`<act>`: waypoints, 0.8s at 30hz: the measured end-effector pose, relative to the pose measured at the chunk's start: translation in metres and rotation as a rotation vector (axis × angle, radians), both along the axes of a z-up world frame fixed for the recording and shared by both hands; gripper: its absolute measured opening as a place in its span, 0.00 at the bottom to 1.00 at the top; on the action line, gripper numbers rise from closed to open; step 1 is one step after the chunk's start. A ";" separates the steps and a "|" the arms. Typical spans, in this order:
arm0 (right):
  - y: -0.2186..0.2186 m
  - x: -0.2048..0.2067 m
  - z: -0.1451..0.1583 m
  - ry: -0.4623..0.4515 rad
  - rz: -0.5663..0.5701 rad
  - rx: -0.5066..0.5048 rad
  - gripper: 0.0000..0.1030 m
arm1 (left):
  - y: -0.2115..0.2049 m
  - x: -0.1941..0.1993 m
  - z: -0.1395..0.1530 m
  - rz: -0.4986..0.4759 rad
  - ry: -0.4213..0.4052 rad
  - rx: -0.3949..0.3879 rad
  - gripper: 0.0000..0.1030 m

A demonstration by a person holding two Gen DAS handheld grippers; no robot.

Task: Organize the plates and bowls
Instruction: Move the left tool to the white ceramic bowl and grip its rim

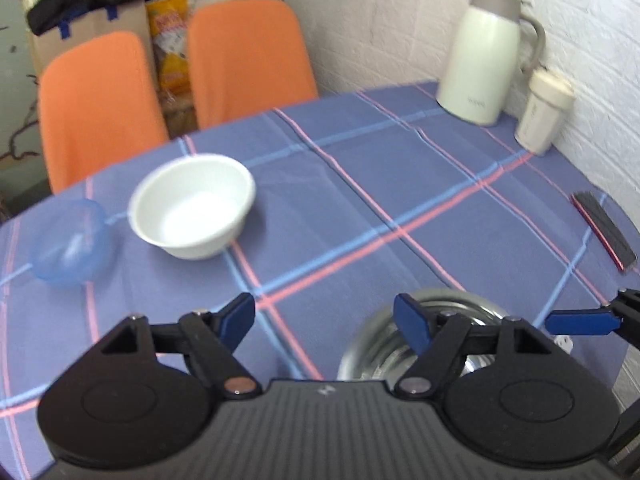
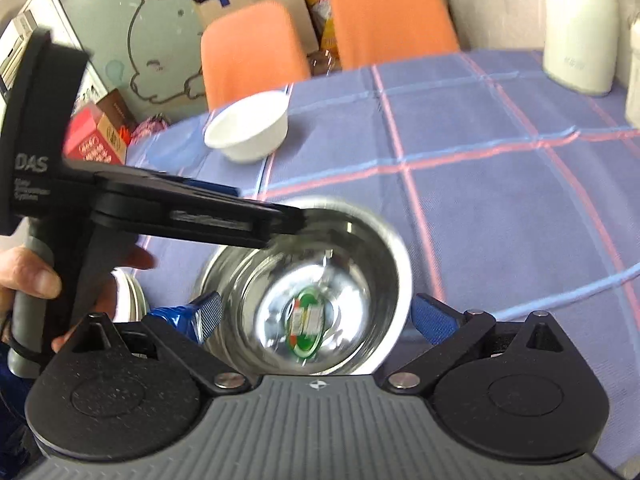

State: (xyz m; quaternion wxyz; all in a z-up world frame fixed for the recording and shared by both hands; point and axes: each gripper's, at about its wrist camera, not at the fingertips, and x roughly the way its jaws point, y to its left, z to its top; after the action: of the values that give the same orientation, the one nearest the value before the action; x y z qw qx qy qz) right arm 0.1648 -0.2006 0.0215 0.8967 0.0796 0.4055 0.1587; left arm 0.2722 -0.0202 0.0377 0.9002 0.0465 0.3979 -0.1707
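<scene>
Left wrist view only: a translucent blue bowl point(image 1: 70, 242) on the checked tablecloth point(image 1: 400, 184), just left of the white bowl point(image 1: 194, 206); also a dark flat thing with a red edge point(image 1: 604, 230) at the right table edge, plus a white jug point(image 1: 486, 56) and cup point(image 1: 546, 112) by the wall. Right wrist view only: the inside of the steel bowl point(image 2: 316, 292) (a green sticker at its bottom, blurred) and a person's hand point(image 2: 28, 276) on the left tool's grey handle.

Left gripper point(image 1: 324, 320): fingers spread, nothing between them but cloth; its right finger point(image 1: 412, 322) overlaps the steel bowl's rim in the picture, contact unclear. In the right view its tip sits at the bowl's far-left rim.

Right gripper point(image 2: 316, 316): blue fingers point(image 2: 434, 320) spread wide on either side of the steel bowl, close against its walls; cannot tell whether they press. The bowl looks tilted; lifted or not, unclear.

Two orange chairs point(image 1: 248, 56) stand behind the table.
</scene>
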 end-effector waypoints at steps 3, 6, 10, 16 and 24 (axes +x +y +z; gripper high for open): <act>-0.001 -0.001 0.012 -0.041 -0.009 -0.004 0.87 | 0.027 0.001 0.012 0.060 -0.025 -0.011 0.76; 0.004 0.013 0.016 -0.024 -0.012 0.003 0.87 | 0.058 0.003 0.015 0.119 -0.029 -0.004 0.76; 0.023 0.049 0.012 0.123 -0.013 -0.074 0.87 | 0.095 0.014 0.011 0.190 -0.020 0.030 0.76; 0.045 0.068 0.038 -0.101 0.070 0.012 0.87 | 0.127 0.043 0.005 0.242 -0.008 0.036 0.76; 0.080 0.133 0.013 -0.052 0.282 -0.127 0.86 | 0.106 0.108 0.017 0.183 -0.022 0.017 0.76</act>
State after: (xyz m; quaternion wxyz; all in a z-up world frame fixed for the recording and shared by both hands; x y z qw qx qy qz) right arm 0.2976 -0.1209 0.0344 0.8790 -0.0391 0.3986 0.2589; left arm 0.3802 0.0861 0.0552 0.9159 0.0193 0.3921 -0.0840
